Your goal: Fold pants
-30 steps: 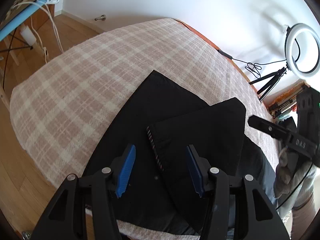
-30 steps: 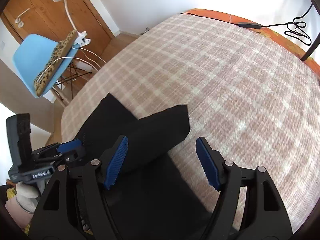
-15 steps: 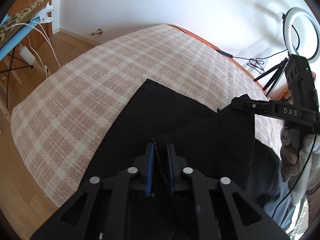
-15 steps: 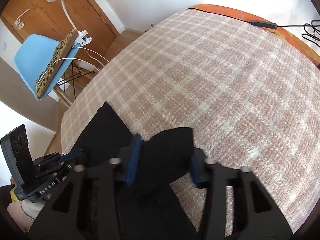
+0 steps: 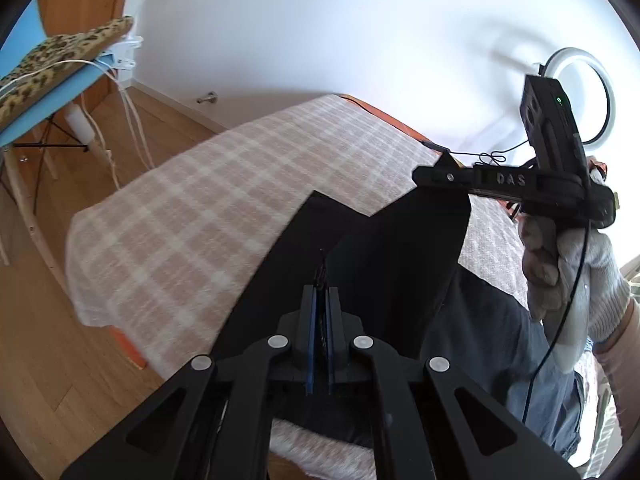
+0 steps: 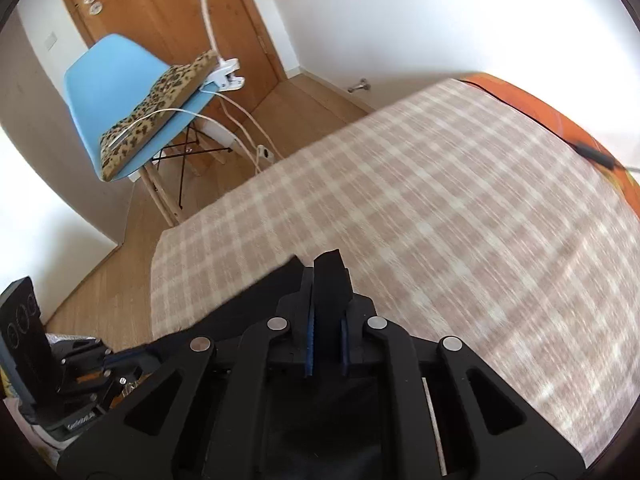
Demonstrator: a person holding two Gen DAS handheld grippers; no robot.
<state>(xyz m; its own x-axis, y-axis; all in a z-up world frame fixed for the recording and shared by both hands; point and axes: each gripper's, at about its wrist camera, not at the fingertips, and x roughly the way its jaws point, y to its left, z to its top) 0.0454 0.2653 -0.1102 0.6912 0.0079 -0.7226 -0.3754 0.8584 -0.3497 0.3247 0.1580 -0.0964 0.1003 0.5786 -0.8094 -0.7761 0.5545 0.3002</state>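
Since earlier: both hand-held grippers, wide apart a second ago, have clamped onto the pants and lifted the folded edge up off the bed.
Left hand-held gripper: blue pads pressed together on a thin seam of the pants, whose edge stands upright just beyond the fingertips.
Right hand-held gripper: blue pads pinching a thicker fold of the same cloth, which sticks up past the tips as a blunt black tab.
Right gripper in the left view: a black arm gripped in a white knit glove, holding the far corner of the raised flap.
Pants, position: stretched between the two grippers as a hanging panel; the lower layer lies flat on the near part of the bed, one corner pointing toward the far side.
Pants, material: matte black, smooth woven cloth, straight hems, sharp corners.
Bed: soft cover in a pink and cream check, orange sheet showing at the far edge.
Floor: pale wood boards.
Chair: blue moulded shell with a leopard-print cushion and white cables.
Ring light: round, white, against the far wall.
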